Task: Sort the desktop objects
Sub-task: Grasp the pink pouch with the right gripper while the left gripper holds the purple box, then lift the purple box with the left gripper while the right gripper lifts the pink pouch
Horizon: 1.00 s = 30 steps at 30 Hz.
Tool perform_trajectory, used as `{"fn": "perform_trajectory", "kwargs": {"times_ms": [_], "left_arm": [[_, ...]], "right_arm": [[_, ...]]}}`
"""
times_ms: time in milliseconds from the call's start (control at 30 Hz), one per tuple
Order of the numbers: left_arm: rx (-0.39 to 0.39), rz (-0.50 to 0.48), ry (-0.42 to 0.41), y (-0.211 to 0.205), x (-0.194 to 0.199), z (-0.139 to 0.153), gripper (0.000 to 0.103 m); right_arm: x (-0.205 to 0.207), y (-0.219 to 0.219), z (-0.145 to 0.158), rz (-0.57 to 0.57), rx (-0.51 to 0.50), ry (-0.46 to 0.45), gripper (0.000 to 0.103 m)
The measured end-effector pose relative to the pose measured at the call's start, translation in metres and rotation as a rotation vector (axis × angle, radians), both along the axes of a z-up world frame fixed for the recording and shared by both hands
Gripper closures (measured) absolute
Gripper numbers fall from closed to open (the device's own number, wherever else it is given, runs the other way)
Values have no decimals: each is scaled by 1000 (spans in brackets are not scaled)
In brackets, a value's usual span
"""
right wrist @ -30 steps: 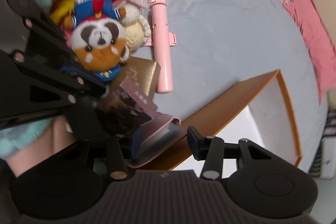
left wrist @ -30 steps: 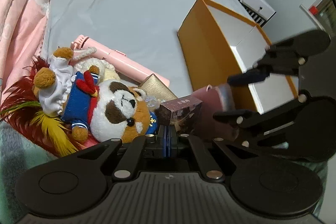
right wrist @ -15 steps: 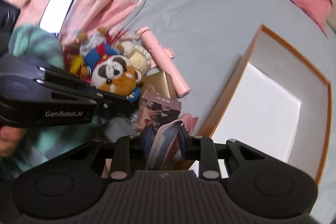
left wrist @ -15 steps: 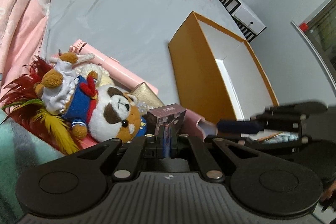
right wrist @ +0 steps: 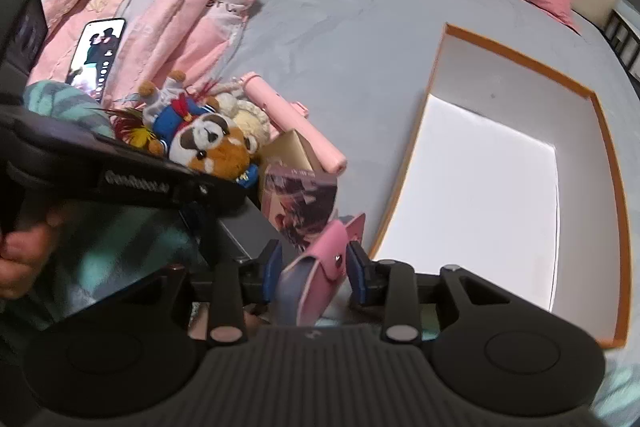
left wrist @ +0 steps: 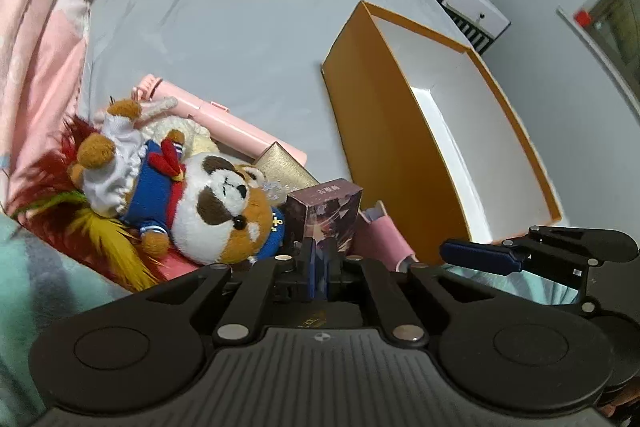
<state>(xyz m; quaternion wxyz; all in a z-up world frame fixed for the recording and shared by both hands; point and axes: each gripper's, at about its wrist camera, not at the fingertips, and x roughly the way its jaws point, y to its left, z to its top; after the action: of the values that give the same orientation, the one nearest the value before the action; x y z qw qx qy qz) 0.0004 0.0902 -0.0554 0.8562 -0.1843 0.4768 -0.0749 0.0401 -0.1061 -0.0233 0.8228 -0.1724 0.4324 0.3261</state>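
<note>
Between the nearly closed left gripper's just-widening jaws, one dark box is standing beside one plush toy. Right view: the right gripper, jaws just widening, is straddling one pink pouch beside one orange box.

White lettering reading "GenRobot.AI", blurred, is showing along the left gripper. The pink blanket is bearing the letters "eru". Print on the small purple box is staying unreadable.
</note>
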Motion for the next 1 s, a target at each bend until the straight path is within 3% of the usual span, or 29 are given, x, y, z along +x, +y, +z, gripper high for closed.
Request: {"fn": "perform_trajectory", "kwargs": {"times_ms": [33, 100, 200, 367, 400, 533, 700, 733, 867, 1000], "left_arm": [[36, -19, -11, -3, -2, 3, 85], [117, -59, -22, -9, -5, 8, 76], [194, -122, -18, -15, -9, 9, 76], [282, -242, -2, -22, -11, 6, 62], [303, -250, 3, -24, -9, 5, 55], [318, -287, 18, -33, 0, 0, 54], [274, -306, -28, -33, 9, 12, 54], [274, -305, -30, -32, 12, 14, 54], [330, -355, -31, -37, 30, 17, 54], [329, -434, 7, -40, 49, 11, 53]], "right_arm": [[-3, -1, -3, -12, -2, -5, 65], [-9, -4, -6, -23, 7, -11, 65], [-19, -6, -12, -10, -6, -25, 53], [-27, -11, -20, -3, 17, 24, 51], [-28, -10, -23, -1, 8, 21, 51], [-27, -3, -34, 2, -9, 22, 52], [-26, -2, -38, -18, -11, 5, 66], [-25, -3, -38, -28, -5, 5, 77], [-22, -5, -25, -36, 3, 21, 82], [-12, -7, -1, -54, 34, 50, 84]]}}
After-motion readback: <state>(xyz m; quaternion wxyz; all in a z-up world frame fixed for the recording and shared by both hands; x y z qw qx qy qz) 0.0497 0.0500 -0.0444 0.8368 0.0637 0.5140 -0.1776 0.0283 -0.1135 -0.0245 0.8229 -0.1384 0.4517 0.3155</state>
